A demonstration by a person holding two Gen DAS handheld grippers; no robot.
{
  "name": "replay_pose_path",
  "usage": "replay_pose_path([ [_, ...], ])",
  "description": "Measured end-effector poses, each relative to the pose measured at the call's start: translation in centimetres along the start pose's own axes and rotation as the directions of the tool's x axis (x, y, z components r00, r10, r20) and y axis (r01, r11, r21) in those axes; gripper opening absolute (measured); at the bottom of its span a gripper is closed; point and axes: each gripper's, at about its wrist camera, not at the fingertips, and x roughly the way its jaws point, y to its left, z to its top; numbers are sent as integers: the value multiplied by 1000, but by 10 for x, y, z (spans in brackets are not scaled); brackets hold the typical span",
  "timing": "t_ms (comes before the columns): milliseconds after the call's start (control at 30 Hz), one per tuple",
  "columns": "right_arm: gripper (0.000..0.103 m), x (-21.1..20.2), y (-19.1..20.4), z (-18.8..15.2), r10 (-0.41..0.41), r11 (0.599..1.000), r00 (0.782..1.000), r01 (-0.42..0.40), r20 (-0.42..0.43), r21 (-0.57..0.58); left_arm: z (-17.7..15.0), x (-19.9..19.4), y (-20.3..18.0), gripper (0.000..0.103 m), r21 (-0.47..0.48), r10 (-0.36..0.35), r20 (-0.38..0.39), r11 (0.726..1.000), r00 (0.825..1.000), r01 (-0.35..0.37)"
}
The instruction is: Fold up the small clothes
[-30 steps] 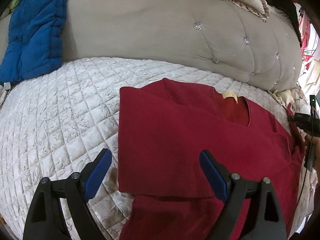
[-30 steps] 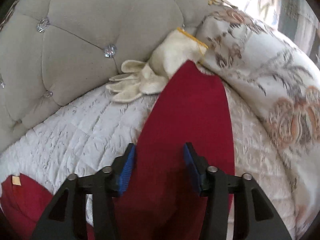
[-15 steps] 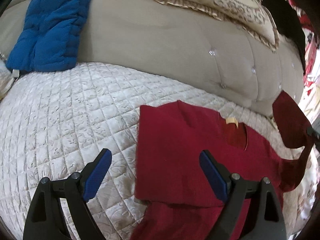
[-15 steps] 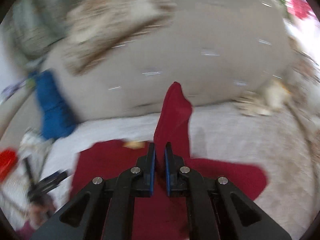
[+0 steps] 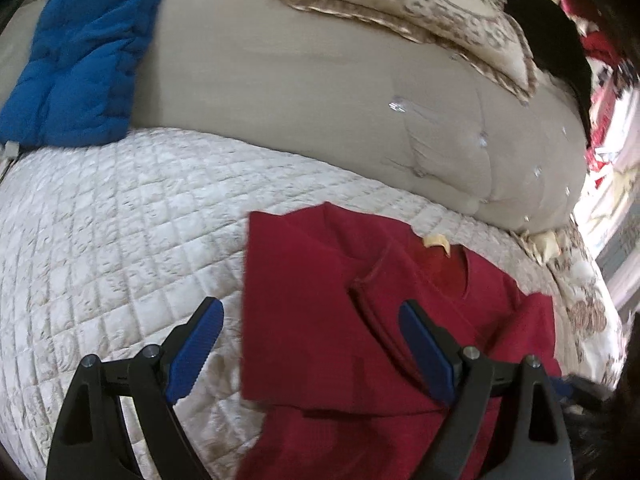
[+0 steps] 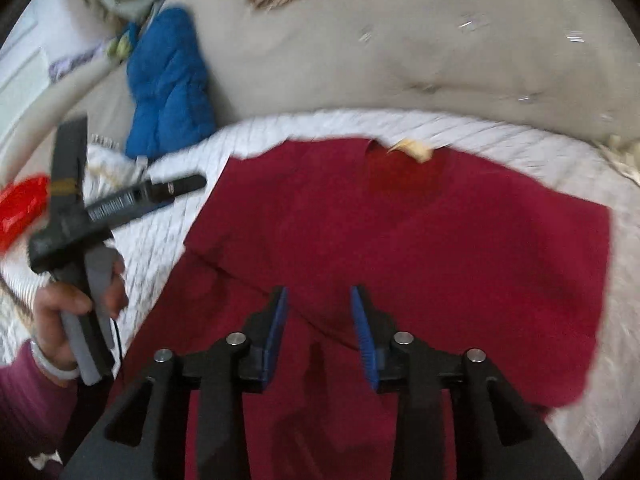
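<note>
Two grippers, one red shirt, so here's how it looked. From my left wrist camera, my left gripper (image 5: 310, 346) was spread wide with nothing between its blue pads (image 5: 196, 346), hovering over the near left part of the red shirt (image 5: 304, 300). The shirt lay flat on the quilted white bedspread (image 5: 112, 240), collar end toward the beige tufted headboard (image 5: 304, 96), with its little tan label (image 5: 436, 240) showing at the neck. Both sleeves looked folded in across the chest, the right one lying diagonally with its cuff (image 5: 362, 280) just below the neckline. A blue puffy jacket (image 5: 76, 64) sat up at the far left against the headboard, and a patterned cushion (image 5: 420, 4) leaned on top of it at the right.

From my right wrist camera, which was kind of blurry, my right gripper (image 6: 320, 328) was parted too, pinching nothing, hanging just over the lower middle of the shirt (image 6: 460, 240). The fabric's folded edge ran diagonally right under the pads. Off to the left I could see my left hand (image 6: 68, 308) wrapped around the handle of the other gripper (image 6: 104, 208), held above the bedspread (image 6: 168, 208) just beside the shirt's left edge. The blue jacket (image 6: 168, 80) was behind it, and something red and shiny (image 6: 20, 208) poked in at the far left edge; I couldn't tell what it was.
</note>
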Motion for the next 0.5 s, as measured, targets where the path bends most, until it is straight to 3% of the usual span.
replay_pose_path([
  [267, 19, -60, -55, -11, -69, 988, 993, 55, 91, 145, 10, 46, -55, 91, 163, 47, -80, 986, 996, -34],
  [300, 19, -64, -63, -16, -81, 984, 992, 65, 93, 167, 10, 56, -60, 84, 179, 53, -98, 983, 994, -35],
  [367, 19, -76, -74, -25, -95, 978, 991, 75, 92, 193, 8, 75, -67, 51, 204, 67, -144, 978, 987, -37],
  [400, 19, -79, -77, -28, -104, 976, 990, 83, 92, 203, 7, 85, -69, 25, 213, 79, -171, 976, 982, -41],
  [433, 19, -84, -83, -31, -116, 973, 989, 94, 91, 211, 7, 89, -69, 18, 205, 65, -184, 978, 981, -26],
  [500, 19, -91, -89, -33, -134, 970, 987, 111, 93, 218, 12, 78, -66, 15, 165, 28, -165, 986, 986, 0],
])
